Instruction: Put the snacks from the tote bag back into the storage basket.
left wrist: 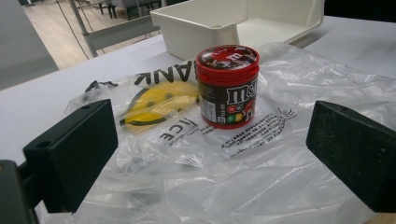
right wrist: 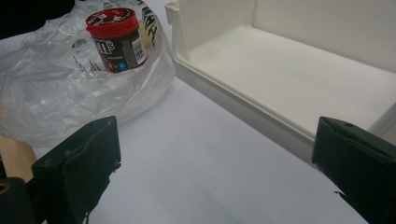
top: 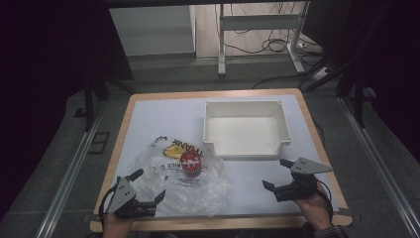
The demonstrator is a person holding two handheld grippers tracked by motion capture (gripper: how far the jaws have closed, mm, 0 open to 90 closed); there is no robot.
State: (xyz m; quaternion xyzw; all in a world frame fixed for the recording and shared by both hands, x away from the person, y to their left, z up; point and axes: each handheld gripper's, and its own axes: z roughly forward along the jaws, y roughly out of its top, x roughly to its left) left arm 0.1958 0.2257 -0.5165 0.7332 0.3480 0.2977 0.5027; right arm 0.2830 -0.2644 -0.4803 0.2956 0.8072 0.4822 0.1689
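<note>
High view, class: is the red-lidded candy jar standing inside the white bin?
No, the candy jar stands upright on the clear plastic bag, on the table in front of the white bin.

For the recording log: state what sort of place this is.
Probably a lab recording station: a board-topped table framed by metal rails, loose cables on the floor, handheld grippers over staged props.

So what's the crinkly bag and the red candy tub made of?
The bag looks like thin clear plastic film: it is see-through, wrinkled and shiny. The candy tub seems hard glossy plastic, with a red lid that catches the light and a printed label around it.
</note>
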